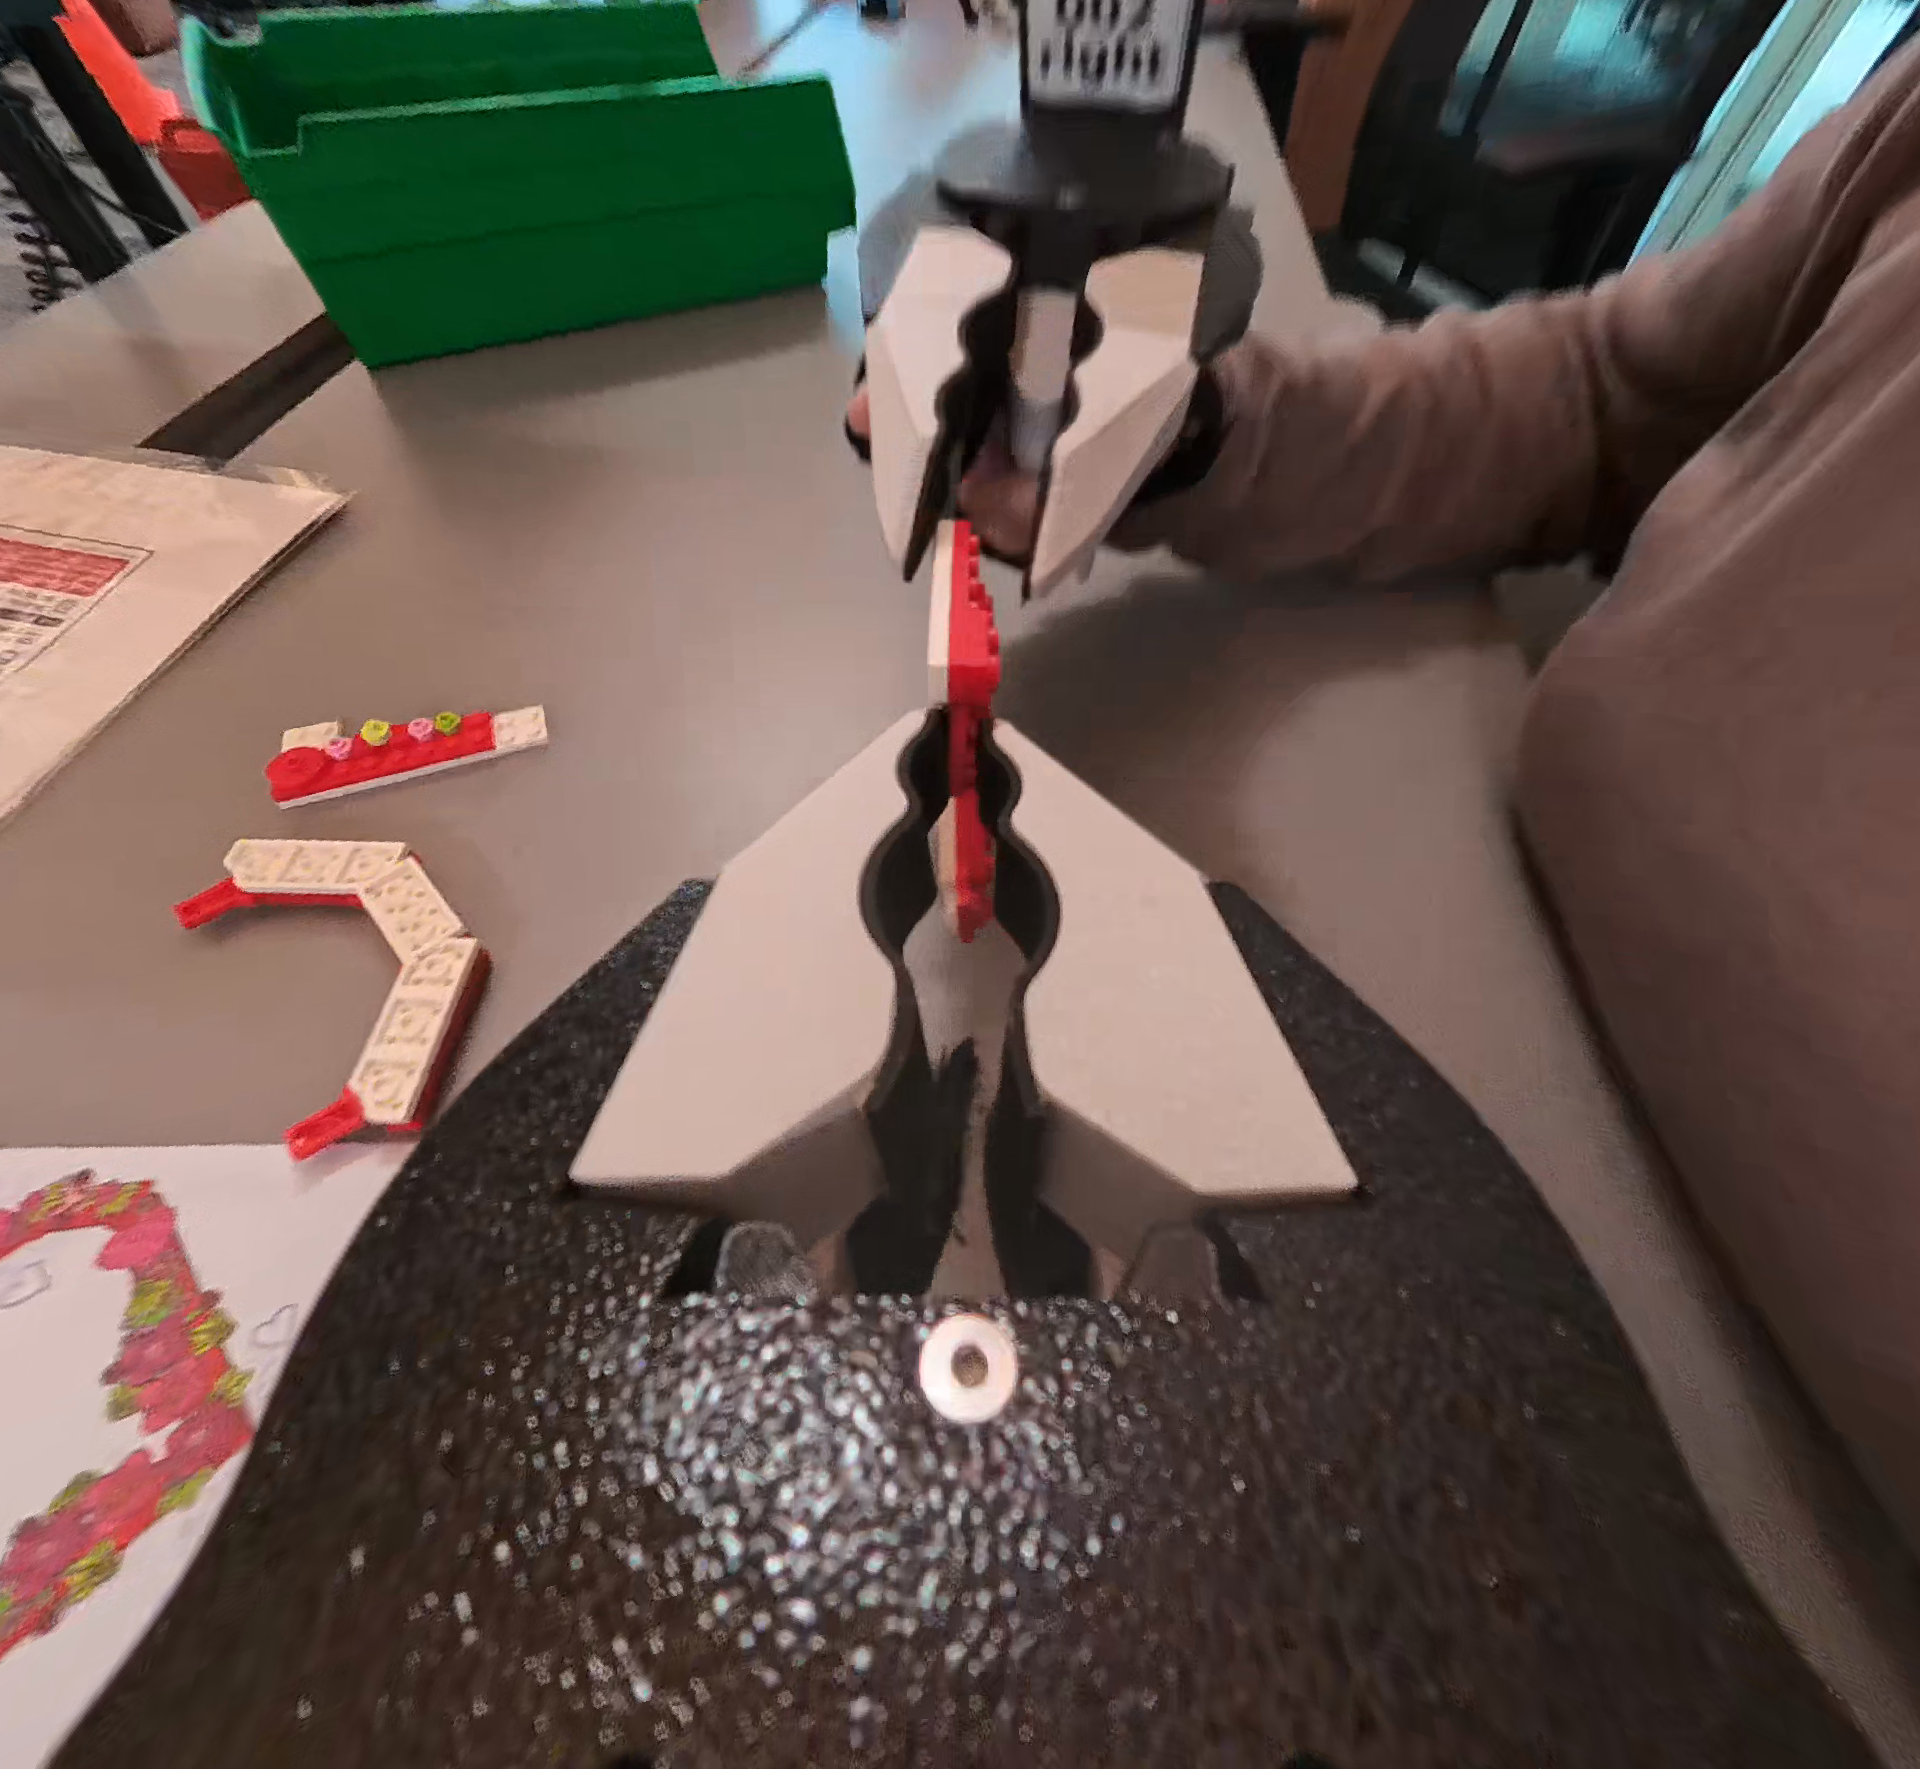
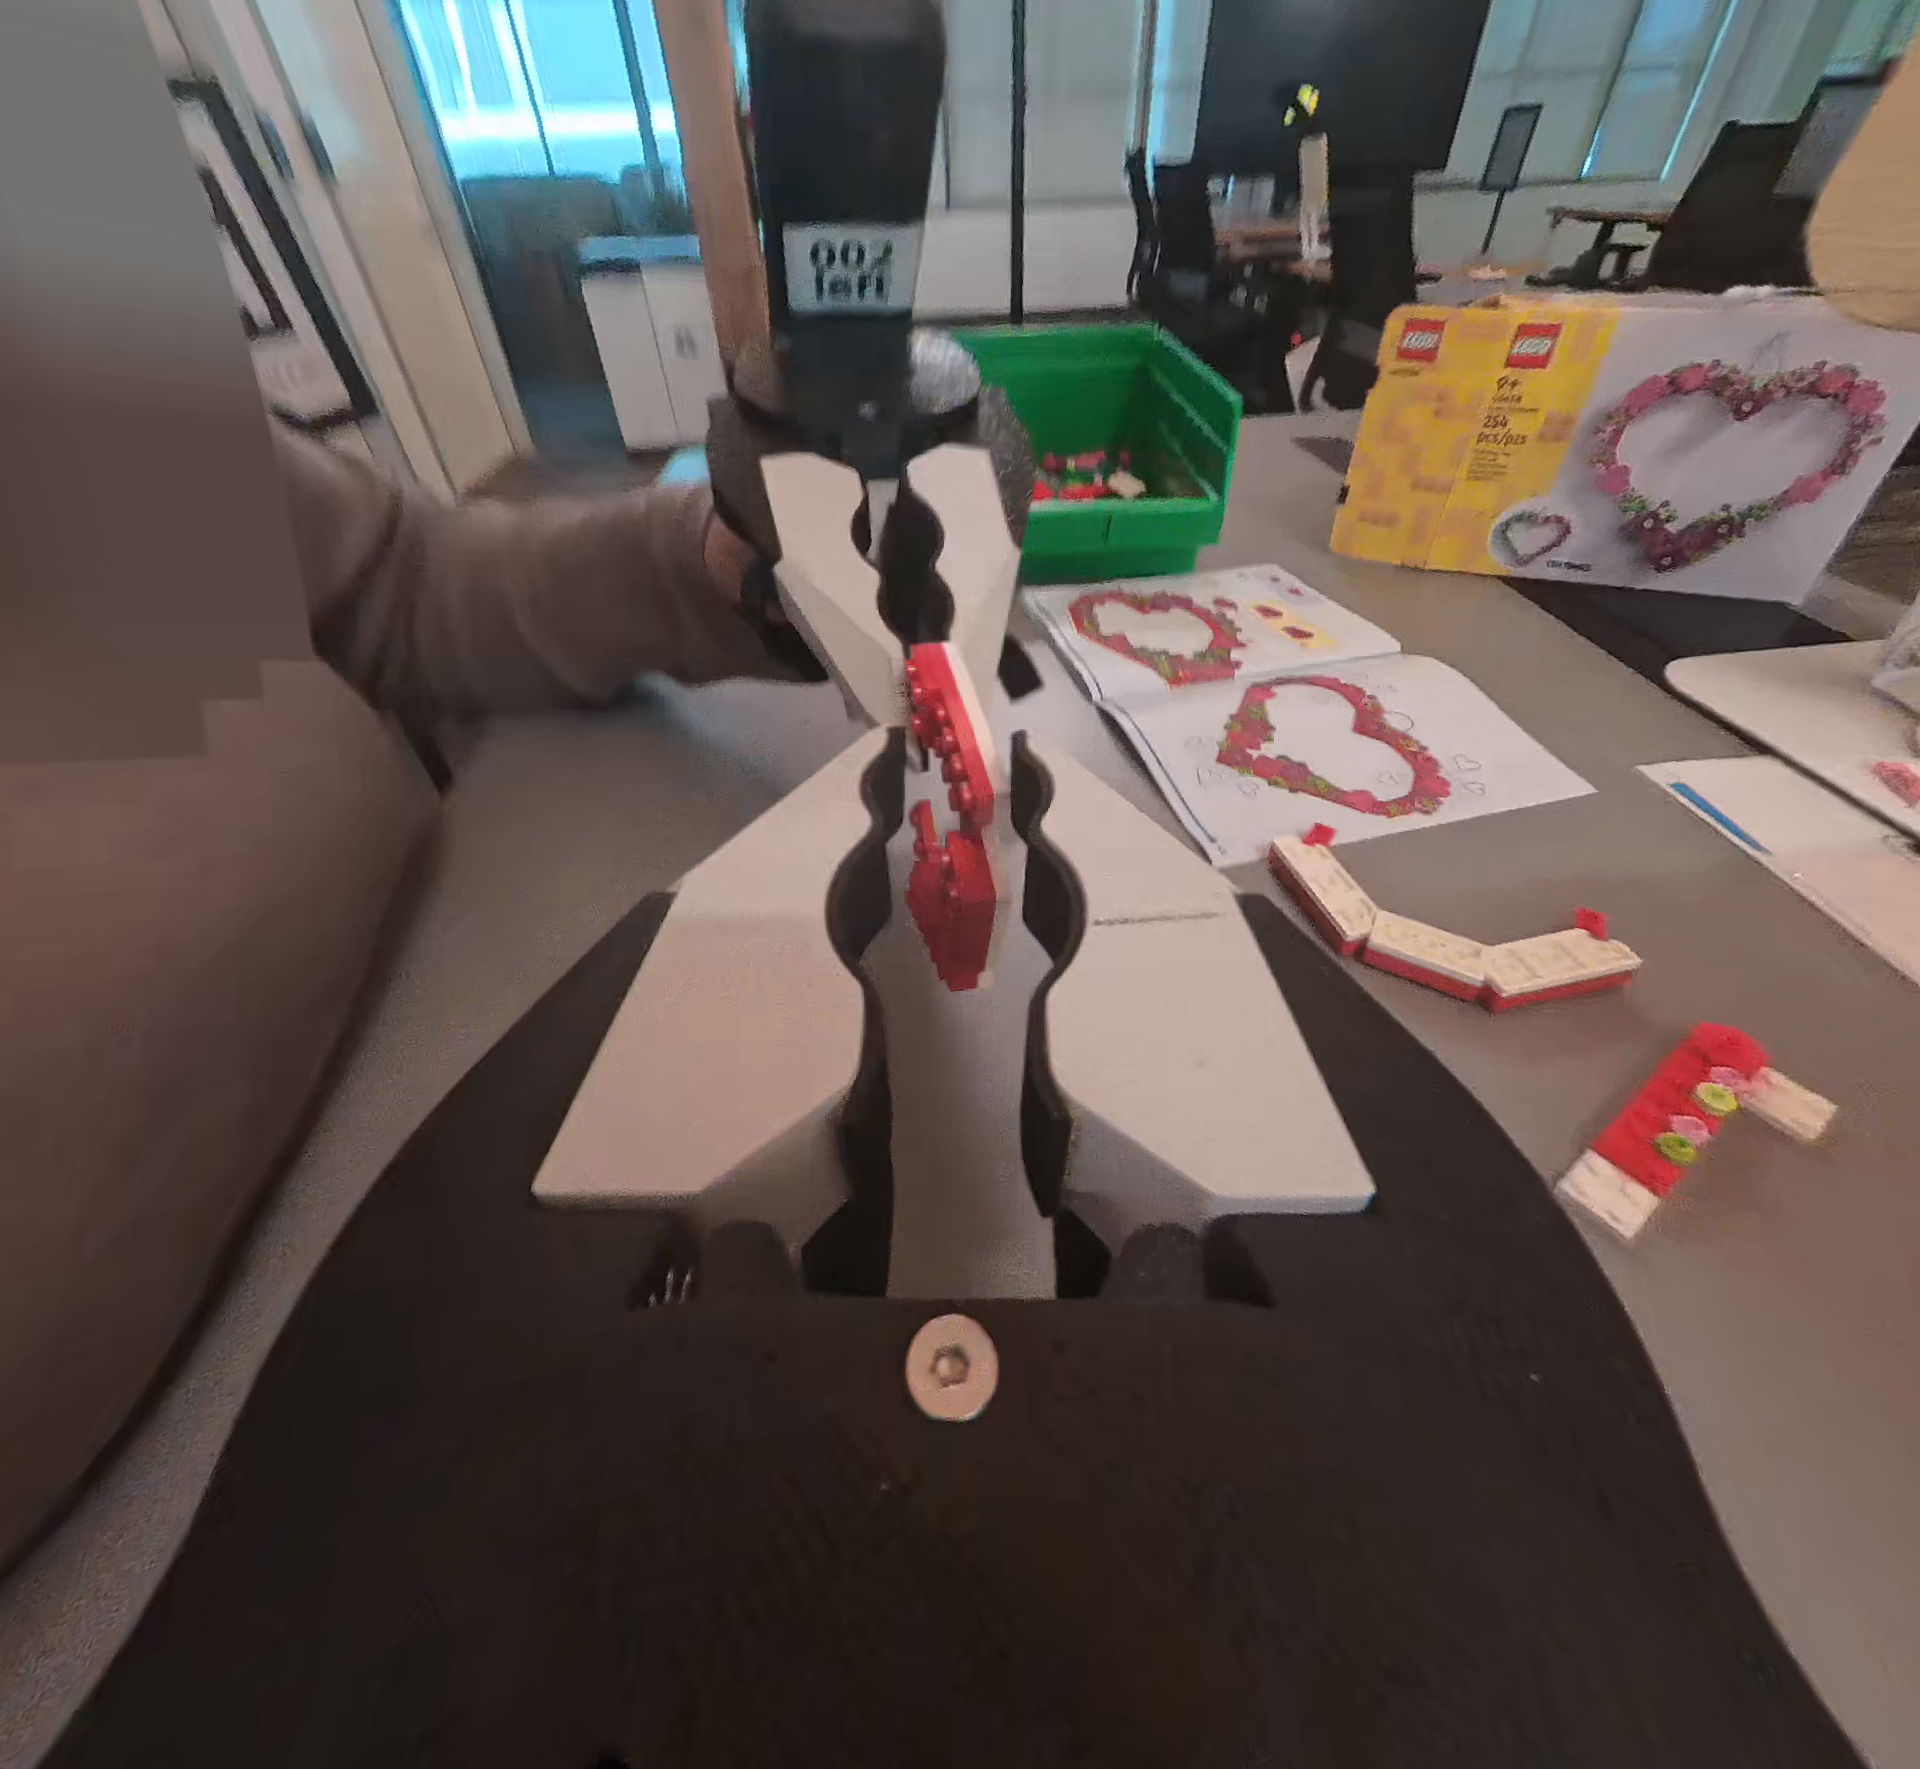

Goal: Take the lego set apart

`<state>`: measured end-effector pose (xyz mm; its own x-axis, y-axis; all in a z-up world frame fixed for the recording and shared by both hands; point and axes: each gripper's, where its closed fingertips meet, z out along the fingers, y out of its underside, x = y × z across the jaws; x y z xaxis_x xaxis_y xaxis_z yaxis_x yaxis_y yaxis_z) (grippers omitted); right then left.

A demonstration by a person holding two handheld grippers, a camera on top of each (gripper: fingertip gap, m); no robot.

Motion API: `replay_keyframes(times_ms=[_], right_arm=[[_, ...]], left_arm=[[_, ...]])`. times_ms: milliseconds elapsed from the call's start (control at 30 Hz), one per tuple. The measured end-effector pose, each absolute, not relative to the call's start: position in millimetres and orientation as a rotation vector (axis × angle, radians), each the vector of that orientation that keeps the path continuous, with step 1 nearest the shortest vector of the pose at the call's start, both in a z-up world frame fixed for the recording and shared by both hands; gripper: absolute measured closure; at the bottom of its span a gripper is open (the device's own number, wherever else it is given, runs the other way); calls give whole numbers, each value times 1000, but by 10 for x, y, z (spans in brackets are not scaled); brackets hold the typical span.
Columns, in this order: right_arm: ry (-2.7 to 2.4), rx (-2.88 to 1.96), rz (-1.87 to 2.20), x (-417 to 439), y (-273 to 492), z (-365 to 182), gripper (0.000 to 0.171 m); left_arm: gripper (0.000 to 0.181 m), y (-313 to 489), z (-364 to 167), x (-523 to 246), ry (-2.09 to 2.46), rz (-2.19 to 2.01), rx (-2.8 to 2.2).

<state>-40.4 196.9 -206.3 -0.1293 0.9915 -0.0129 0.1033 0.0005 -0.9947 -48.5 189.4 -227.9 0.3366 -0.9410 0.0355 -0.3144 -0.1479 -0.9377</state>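
Note:
A red and white lego strip (image 1: 971,649) is held on edge above the grey table (image 1: 623,524), between my two grippers, which face each other. My left gripper (image 1: 961,727) is shut on its near end. My right gripper (image 1: 971,576), held by a hand in a brown sleeve, is shut on its far end. In the right wrist view the strip (image 2: 951,888) lies between my right gripper's (image 2: 951,743) fingers, and the left gripper (image 2: 935,696) grips the other end. A curved white and red segment (image 1: 384,971) and a short red strip with small flowers (image 1: 405,748) lie on the table.
Green bins (image 1: 540,192) stand at the back; one (image 2: 1112,452) holds loose bricks. An open instruction booklet (image 2: 1299,711), the lego box (image 2: 1621,452) and a paper bag (image 1: 135,576) lie on the table. The person's brown sleeve (image 1: 1714,680) fills one side. Less than 4 cm separates the two grippers' tips.

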Motion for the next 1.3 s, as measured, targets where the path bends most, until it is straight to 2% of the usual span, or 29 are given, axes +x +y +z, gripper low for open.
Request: replay_keyframes(times_ms=[33,100,200,367,800,933,1000,1067,1133,1300], right_arm=[[-1423,-1220,1227,-402,1937,-2094,151],[-1509,-1220,1191,-390,1877,-2171,159],[-1636,-1251,1122,-354,1831,-2347,157],[-1632,-1275,1090,-360,1862,-2368,165],[-1355,-1345,999,-542,2137,-2304,162],[-1292,-1342,967,-537,2184,-2250,162],[-1066,-1360,970,-329,2501,-2025,165],[-911,-1370,1050,-42,2718,-1833,165],[-909,-1387,1055,44,2740,-1873,165],[-949,-1441,1150,-59,2672,-1989,165]], left_arm=[[179,1880,-2330,-477,1181,-801,-1671],[179,1831,-2407,-441,1251,-763,-1671],[179,1796,-2475,-402,1306,-731,-1667],[179,1809,-2517,-391,1340,-643,-1647],[179,2105,-2378,-639,1398,152,-1394],[179,2075,-2362,-636,1419,171,-1369],[179,1879,-2524,-517,1530,59,-1345],[179,1908,-2677,-519,1561,135,-1366],[179,2054,-2664,-590,1490,139,-1434],[179,2252,-2324,-875,1141,-149,-1556]])
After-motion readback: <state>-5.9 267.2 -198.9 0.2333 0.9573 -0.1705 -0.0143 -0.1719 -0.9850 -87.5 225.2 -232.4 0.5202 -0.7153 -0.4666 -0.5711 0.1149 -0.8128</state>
